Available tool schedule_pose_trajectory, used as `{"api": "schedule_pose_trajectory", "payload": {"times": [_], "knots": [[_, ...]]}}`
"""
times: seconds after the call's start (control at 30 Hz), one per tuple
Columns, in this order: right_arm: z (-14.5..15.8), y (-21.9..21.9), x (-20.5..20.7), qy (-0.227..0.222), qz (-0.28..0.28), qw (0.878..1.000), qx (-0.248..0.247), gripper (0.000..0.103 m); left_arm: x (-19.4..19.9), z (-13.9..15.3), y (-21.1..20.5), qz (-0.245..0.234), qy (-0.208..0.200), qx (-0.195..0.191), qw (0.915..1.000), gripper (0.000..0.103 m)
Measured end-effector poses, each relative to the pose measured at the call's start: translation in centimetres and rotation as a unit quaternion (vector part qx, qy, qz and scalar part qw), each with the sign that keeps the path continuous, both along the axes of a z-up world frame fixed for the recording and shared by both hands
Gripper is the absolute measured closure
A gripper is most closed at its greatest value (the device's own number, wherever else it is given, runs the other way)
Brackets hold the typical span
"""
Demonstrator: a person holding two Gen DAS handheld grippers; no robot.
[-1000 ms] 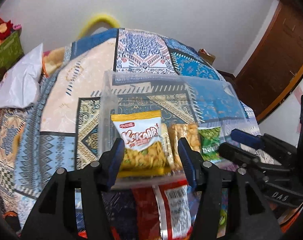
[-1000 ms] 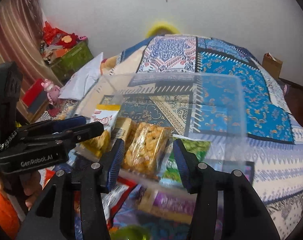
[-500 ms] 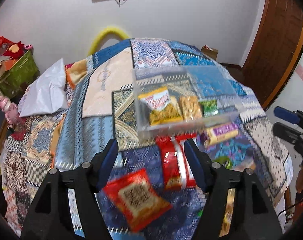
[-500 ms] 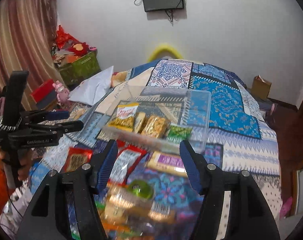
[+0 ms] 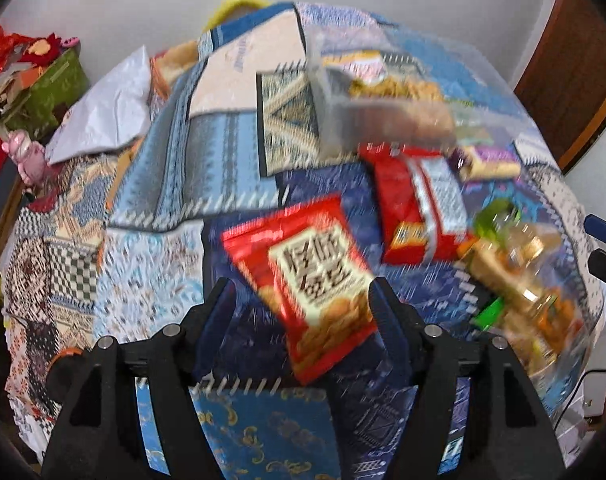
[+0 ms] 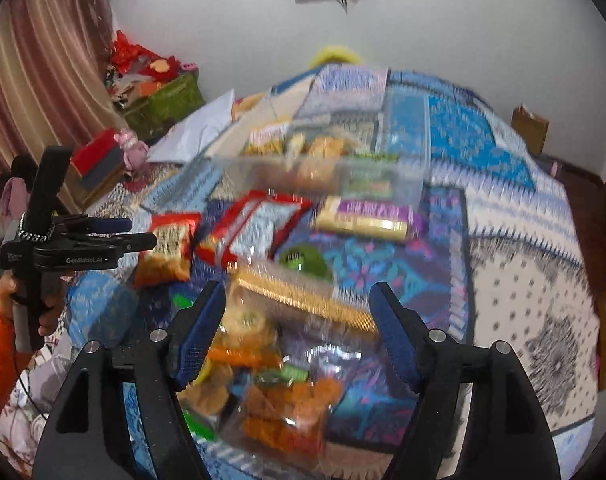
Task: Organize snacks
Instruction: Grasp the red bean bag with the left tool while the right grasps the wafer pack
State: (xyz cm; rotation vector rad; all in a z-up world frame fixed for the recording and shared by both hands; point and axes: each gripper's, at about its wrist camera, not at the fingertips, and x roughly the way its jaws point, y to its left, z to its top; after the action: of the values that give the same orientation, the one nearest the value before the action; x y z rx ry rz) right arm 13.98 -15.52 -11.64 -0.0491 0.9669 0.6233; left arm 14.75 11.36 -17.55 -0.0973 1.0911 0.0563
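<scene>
Here, the left gripper (image 5: 299, 308) hangs with jaws parted and nothing clamped, poised over a red snack packet (image 5: 311, 284) that lies flat on the patterned bedspread (image 5: 151, 248); the packet sits in line with the gap, but the pads do not press it. The right gripper (image 6: 299, 332) is opening its jaws, empty, above a clear bag of orange snacks (image 6: 279, 396) near the bed's front edge. Farther out, a 2nd red-and-white packet (image 5: 419, 208) and a purple-and-yellow bar (image 6: 367, 218) lie loose on the cover, just before the clear plastic bin (image 6: 407, 184), where a few packets already stand in a row. The work appears to be between deliveries, with both hands reaching for fresh items. Next, each gripper would likely need to descend, straddle its packet and close on it before carrying it to the bin. Motion blur hides finer detail.
</scene>
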Motion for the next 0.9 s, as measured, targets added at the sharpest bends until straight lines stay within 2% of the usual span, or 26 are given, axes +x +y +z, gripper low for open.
{"api": "schedule_pose_trajectory", "payload": {"times": [0.23, 0.33, 0.47, 0.63, 0.77, 0.9], "knots": [[-2.9, 1.6, 0.7, 0.010, 0.018, 0.998, -0.051, 0.031, 0.5, -2.1, -0.9, -0.020, 0.025, 0.001, 0.9995, 0.035], [-3.1, 2.3, 1.3, -0.006, 0.021, 0.997, -0.068, 0.031, 1.3, -2.3, -1.5, -0.022, 0.025, 0.008, 0.9994, 0.032], [-3.3, 2.9, 2.2, -0.004, 0.035, 0.997, -0.075, 0.031, 2.2, -2.6, -1.8, -0.023, 0.024, 0.008, 0.9994, 0.026], [-4.3, 3.6, 3.4, 0.014, 0.051, 0.995, -0.082, 0.031, 3.4, -2.9, -1.9, -0.020, 0.023, 0.007, 0.9995, 0.025], [-4.4, 3.5, 3.6, 0.023, 0.059, 0.995, -0.074, 0.031, 4.4, -4.2, -2.0, -0.015, 0.036, 0.007, 0.9992, 0.023], [-4.5, 3.1, 3.2, 0.017, 0.056, 0.996, -0.072, 0.034, 4.4, -4.5, -1.5, -0.007, 0.021, -0.009, 0.9997, 0.021]]}}
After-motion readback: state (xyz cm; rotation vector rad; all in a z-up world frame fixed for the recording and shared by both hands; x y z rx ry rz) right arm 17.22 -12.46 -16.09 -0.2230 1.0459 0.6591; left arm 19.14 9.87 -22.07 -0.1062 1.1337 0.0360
